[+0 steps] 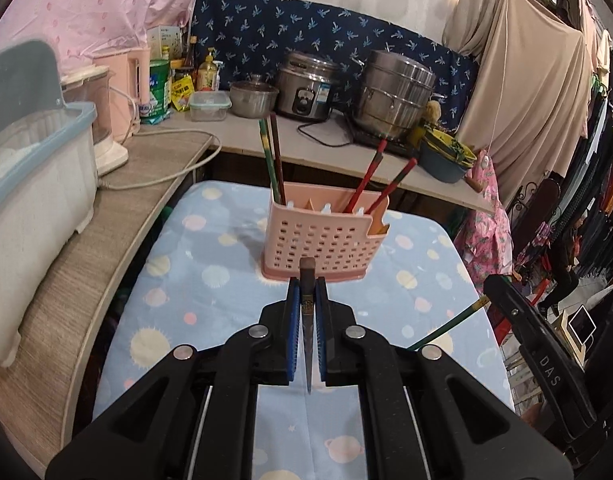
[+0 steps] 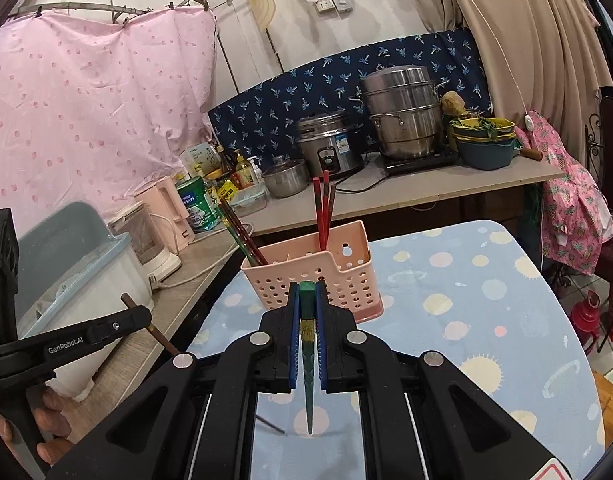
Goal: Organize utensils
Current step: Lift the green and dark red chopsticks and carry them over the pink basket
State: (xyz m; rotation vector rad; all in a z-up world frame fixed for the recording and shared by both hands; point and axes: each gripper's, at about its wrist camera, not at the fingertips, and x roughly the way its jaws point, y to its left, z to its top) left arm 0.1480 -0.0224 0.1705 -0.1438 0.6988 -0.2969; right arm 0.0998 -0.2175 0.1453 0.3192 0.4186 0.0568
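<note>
Two grippers are ours here, and each one is clamped on a single chopstick. Our left gripper pinches a brown chopstick between its blue pads; the stick runs along the fingers, its blunt end toward the pink holder and its thin tip back toward the camera. Our right gripper grips a green chopstick the same way, blunt end forward, point toward us.

We count four chopsticks already standing in the pink holder: a green one and a brown one leaning together in its left compartment, and two red ones slanting rightward in a compartment further right. The holder stands upright on a blue cloth with pastel dots, just ahead of both grippers.
</note>
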